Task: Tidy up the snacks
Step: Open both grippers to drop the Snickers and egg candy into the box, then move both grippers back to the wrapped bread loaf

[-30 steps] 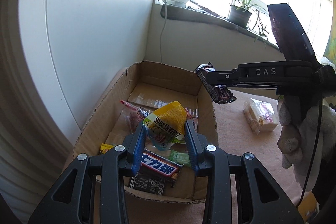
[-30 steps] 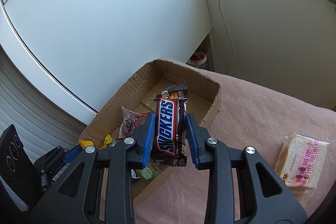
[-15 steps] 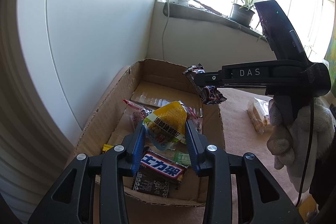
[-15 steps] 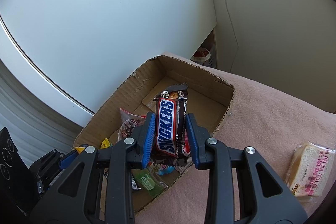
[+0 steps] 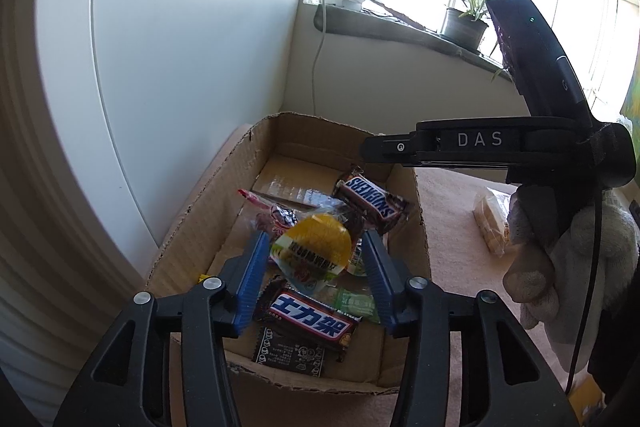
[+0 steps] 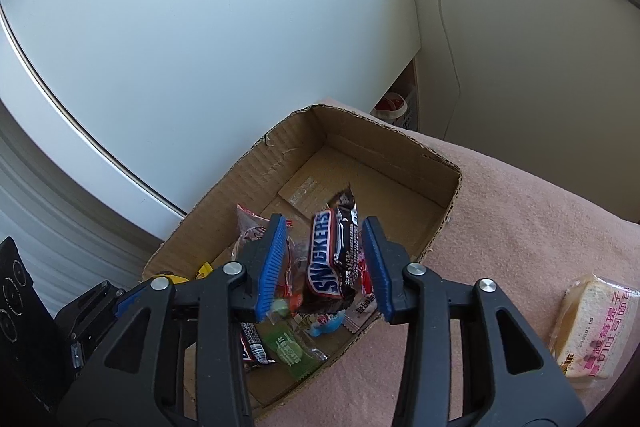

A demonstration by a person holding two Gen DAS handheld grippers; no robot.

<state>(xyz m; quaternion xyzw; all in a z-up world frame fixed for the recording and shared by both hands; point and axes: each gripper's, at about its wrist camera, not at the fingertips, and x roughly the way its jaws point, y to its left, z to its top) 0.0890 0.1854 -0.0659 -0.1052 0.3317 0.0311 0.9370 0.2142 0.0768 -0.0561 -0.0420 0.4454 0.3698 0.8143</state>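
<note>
Blue-padded left claw and right claw are opening, yellow packet and Snickers bar loose between.

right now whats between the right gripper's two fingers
The Snickers bar, loose over the cardboard box; the right gripper's jaws are opening, and neither pad touches it. The right wrist view shows this.

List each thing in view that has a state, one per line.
Left gripper: jaws opening, pads off the yellow snack pack.
Yellow snack pack: loose between the jaws, over the box.
Right gripper: jaws opening, pads clear of the bar.
Snickers bar: released, tilted, above the box's contents.
Cardboard box: open-topped, partly filled with snacks.
Wrapped bread slice: sealed, lying outside the box on the pink cloth.
</note>
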